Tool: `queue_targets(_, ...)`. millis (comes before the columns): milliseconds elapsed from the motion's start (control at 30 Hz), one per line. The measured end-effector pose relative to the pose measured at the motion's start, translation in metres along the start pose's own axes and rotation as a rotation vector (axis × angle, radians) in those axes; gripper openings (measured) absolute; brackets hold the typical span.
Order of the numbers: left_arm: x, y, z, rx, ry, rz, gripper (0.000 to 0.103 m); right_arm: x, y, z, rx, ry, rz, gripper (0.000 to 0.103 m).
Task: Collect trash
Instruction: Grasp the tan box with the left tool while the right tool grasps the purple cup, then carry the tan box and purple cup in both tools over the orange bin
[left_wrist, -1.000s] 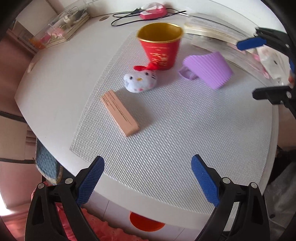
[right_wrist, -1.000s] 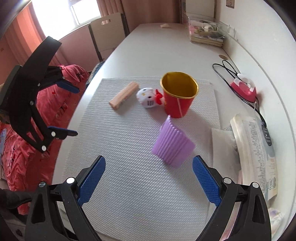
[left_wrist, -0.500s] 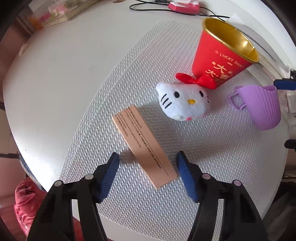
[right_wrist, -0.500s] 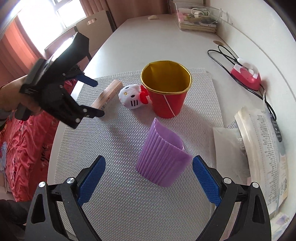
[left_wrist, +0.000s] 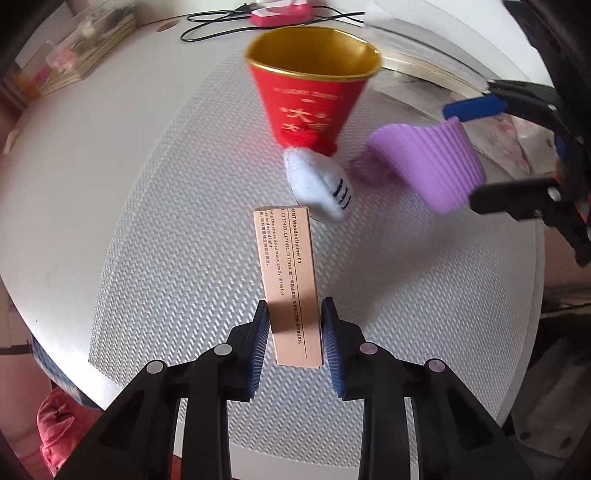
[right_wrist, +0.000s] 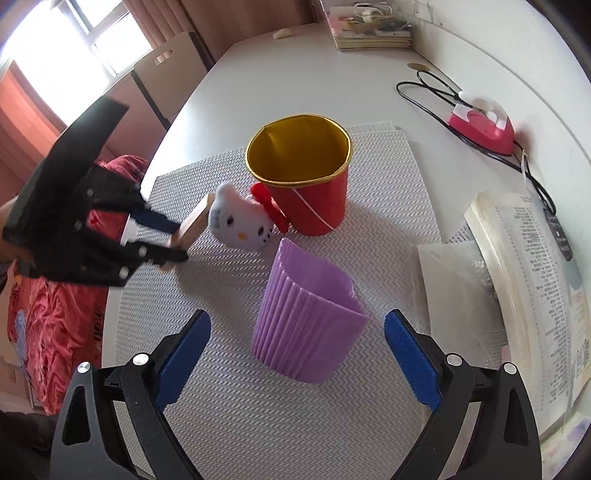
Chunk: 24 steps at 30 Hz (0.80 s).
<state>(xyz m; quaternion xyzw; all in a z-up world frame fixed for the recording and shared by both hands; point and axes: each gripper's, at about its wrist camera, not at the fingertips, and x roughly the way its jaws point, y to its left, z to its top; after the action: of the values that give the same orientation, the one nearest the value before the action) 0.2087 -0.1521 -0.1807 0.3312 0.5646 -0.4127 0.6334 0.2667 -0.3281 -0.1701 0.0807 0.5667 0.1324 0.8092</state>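
From the left wrist camera, the left gripper (left_wrist: 293, 332) has its blue pads hugging the near end of the lipliner box (left_wrist: 290, 284), one on each long side, so I'd call it clenched on the box, or as near as makes no difference. The far end of the box sits right up against the Hello Kitty plush (left_wrist: 321, 188), which leans on the foot of the red bucket (left_wrist: 314, 96). Risk here, to my eye: the grip is only on the tail of a long, light carton, so it could swivel between the pads on the way up, or its nose could shove the plush into the bucket and tip it. The purple cup (left_wrist: 428, 166) lies on its side to the right, with the right gripper (left_wrist: 491, 155) around it.

Over on the right wrist camera, the right gripper (right_wrist: 295, 354) is spread wide, pads well clear on both sides of the purple cup (right_wrist: 306, 314), grasping nothing. The cup is soft-looking and ribbed, open mouth facing away; squeezed hard it may fold, or squirt out forward toward the red bucket (right_wrist: 303, 177). The left gripper (right_wrist: 159, 236) shows at the left, its fingers at the lipliner box (right_wrist: 192, 221), with the plush (right_wrist: 240, 218) touching the box. The bucket stands upright on the mat (right_wrist: 258, 424), apparently empty.
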Motion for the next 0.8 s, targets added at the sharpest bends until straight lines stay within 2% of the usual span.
queue_targets(100, -0.002, -0.008, -0.002, -0.007, -0.002, -0.009, 0.031, 0.004, -0.002, 0.001, 0.012, 0.011, 0.024, 0.093)
queue_targets(267, -0.006, -0.01, -0.009, -0.037, -0.003, -0.005, 0.031, 0.009, -0.007, -0.002, 0.021, 0.017, 0.017, 0.075)
queue_targets(300, -0.006, -0.011, -0.01, -0.043, -0.004, -0.004, 0.031, 0.008, -0.008, -0.003, 0.031, 0.013, 0.031, 0.068)
queue_targets(433, -0.006, -0.012, -0.016, -0.067, -0.003, -0.017, 0.031, 0.015, -0.013, -0.002, 0.034, 0.03, 0.063, 0.068)
queue_targets(500, -0.005, -0.019, -0.018, -0.074, -0.002, -0.018, 0.031, 0.023, -0.015, -0.003, 0.069, 0.057, 0.128, 0.068)
queue_targets(533, -0.005, -0.02, -0.02, -0.077, -0.001, -0.02, 0.03, 0.022, -0.015, -0.003, 0.069, 0.053, 0.126, 0.064)
queue_targets(633, -0.011, -0.028, -0.025, -0.09, -0.011, -0.024, 0.03, 0.011, -0.002, -0.007, -0.014, 0.019, 0.079, 0.063)
queue_targets(800, -0.02, -0.041, -0.05, -0.12, -0.026, -0.016, 0.029, -0.005, 0.009, -0.009, -0.061, 0.017, 0.096, 0.063)
